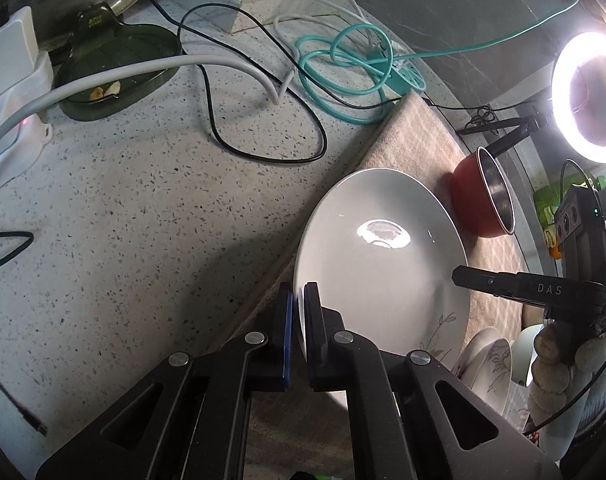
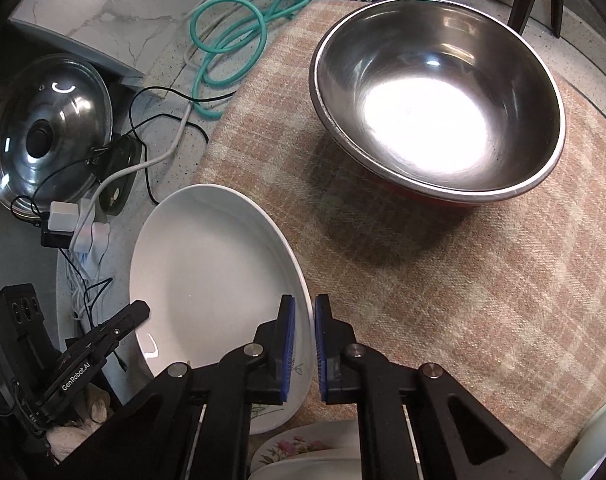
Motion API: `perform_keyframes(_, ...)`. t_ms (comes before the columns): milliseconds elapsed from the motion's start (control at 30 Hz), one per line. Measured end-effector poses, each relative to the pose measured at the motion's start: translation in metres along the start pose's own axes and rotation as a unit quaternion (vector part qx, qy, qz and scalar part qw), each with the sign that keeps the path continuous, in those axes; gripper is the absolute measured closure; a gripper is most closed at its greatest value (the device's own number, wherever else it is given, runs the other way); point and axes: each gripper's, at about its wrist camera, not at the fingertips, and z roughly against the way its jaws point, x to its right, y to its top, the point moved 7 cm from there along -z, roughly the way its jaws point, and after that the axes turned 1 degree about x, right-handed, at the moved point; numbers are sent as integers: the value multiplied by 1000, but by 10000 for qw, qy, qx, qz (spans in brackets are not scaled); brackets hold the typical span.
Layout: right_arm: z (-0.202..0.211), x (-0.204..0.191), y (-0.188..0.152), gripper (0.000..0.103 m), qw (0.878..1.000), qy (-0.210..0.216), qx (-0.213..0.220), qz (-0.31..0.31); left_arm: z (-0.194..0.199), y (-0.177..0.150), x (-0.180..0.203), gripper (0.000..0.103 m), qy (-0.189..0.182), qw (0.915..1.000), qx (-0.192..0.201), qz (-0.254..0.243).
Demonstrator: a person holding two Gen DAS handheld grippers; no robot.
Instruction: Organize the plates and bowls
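I hold the white plate (image 1: 383,256) by its rim from two sides. My left gripper (image 1: 297,300) is clamped on the plate's edge nearest the speckled countertop (image 1: 143,208), pads pressed to both faces of the rim. My right gripper (image 2: 304,312) is clamped on the opposite edge, over the plaid mat (image 2: 443,300). The plate sits tilted at the mat's border. Beyond the plate on the mat stands the steel bowl with a red outside (image 2: 439,96). Just beside the plate's near edge lie smaller flowered dishes (image 2: 299,448).
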Motion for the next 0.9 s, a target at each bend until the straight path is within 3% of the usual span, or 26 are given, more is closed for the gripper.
perform_keyframes(900,12,-6,-4,98,9999,67,123,80,16,8,7,100,19,9996,287,-58)
